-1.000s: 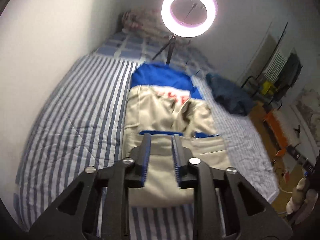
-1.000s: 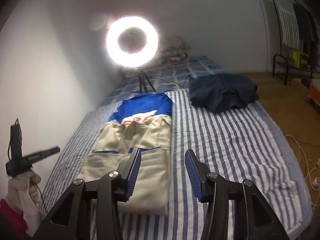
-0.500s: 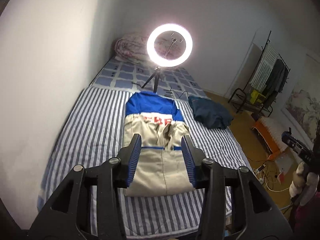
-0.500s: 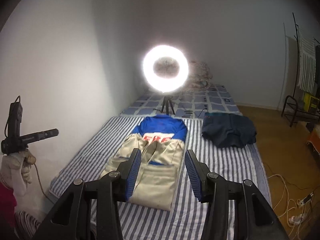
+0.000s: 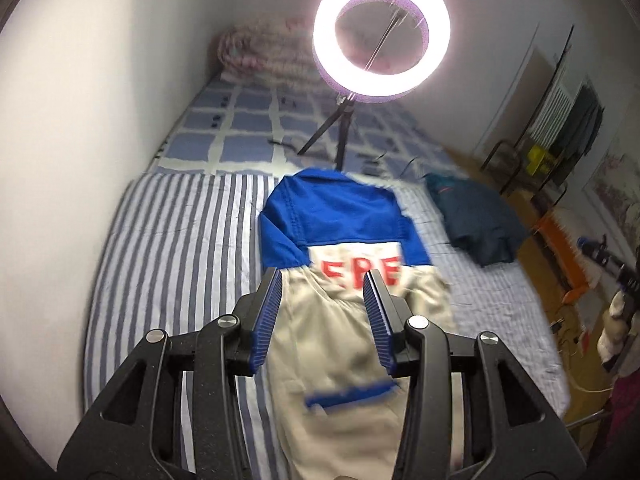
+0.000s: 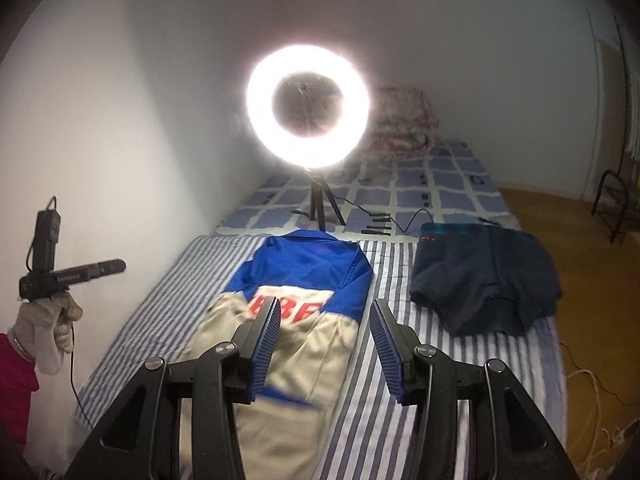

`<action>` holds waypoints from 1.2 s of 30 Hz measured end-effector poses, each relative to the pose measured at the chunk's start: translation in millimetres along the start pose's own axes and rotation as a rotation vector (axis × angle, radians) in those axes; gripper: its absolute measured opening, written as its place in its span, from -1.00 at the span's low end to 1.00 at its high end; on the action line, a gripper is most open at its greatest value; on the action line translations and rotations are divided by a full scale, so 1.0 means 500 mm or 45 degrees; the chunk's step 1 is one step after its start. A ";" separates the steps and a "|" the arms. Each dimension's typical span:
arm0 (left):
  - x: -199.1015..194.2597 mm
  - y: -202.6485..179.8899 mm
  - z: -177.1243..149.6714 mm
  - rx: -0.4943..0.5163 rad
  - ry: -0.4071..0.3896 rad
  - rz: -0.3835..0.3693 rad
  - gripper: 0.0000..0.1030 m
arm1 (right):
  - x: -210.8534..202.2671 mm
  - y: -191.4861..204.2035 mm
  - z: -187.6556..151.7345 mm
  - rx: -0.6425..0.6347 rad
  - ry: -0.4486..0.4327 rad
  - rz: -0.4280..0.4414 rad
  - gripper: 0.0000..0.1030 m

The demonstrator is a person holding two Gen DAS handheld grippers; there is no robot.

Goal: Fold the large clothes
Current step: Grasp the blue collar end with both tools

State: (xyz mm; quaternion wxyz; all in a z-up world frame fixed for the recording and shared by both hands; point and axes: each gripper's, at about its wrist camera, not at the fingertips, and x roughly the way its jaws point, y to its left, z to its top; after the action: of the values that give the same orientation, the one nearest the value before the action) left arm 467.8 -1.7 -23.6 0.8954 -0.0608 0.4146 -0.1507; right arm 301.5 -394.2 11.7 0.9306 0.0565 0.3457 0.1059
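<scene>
Both hand-held grippers up over the bed, nothing in them

My left hand-held gripper (image 5: 326,276) just opened up, my right hand-held gripper (image 6: 325,306) is spread too; the blue-and-beige jacket (image 5: 340,280) lies folded on the striped bed (image 5: 168,248).

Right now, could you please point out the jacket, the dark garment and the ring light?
jacket (image 5: 332,216): left wrist view, blue upper back.
dark garment (image 6: 484,280): right wrist view, middle of the pile.
ring light (image 6: 256,96): right wrist view, glowing left rim.

- I see the blue and beige jacket (image 5: 336,312) lying flat along the striped bed, back up, red letters across the pale band, blue shoulders at the far end
- Its sleeves are folded in over the body
- A dark navy garment (image 6: 484,276) lies crumpled just beside it
</scene>
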 end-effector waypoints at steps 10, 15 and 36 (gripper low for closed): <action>0.393 0.088 0.090 -0.006 0.136 0.018 -0.17 | 0.456 -0.164 0.023 0.105 0.185 0.014 -0.05; 0.528 0.148 0.130 0.010 0.180 0.022 -0.17 | 0.620 -0.198 0.029 0.059 0.264 0.012 -0.05; 0.660 0.149 0.147 0.085 0.207 -0.111 -0.82 | 0.868 -0.176 0.064 0.035 0.371 0.234 -0.51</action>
State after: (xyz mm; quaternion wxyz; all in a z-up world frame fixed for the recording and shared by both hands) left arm 741.6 -38.2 -232.6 0.8529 -0.0365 0.4777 -0.2077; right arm 657.0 -378.1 -254.1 0.8562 0.0846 0.4719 0.1926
